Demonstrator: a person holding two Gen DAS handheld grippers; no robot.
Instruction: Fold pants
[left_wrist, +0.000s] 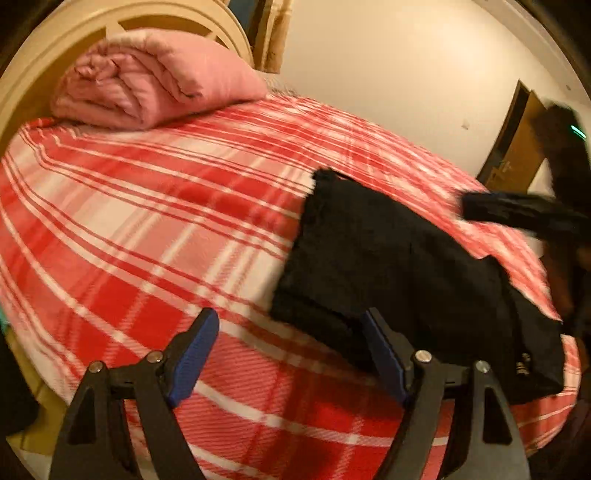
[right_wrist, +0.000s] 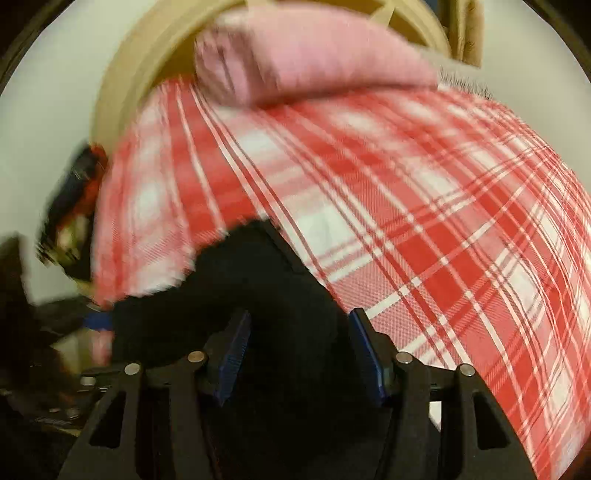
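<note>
Pants, folded dark, lie on the plaid blanket, long axis toward the pink pillow. We see left gripper wide, empty; right gripper parted, gripping nothing.

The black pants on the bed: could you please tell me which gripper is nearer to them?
Right. The right gripper hovers directly over the black pants, fabric showing between its open jaws; the left gripper sits beside their edge, mostly over the plaid blanket.

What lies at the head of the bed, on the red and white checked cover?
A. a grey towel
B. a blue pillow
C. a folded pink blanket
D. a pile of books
C: a folded pink blanket rests on the checked cover by the headboard, far from the black pants.
</note>
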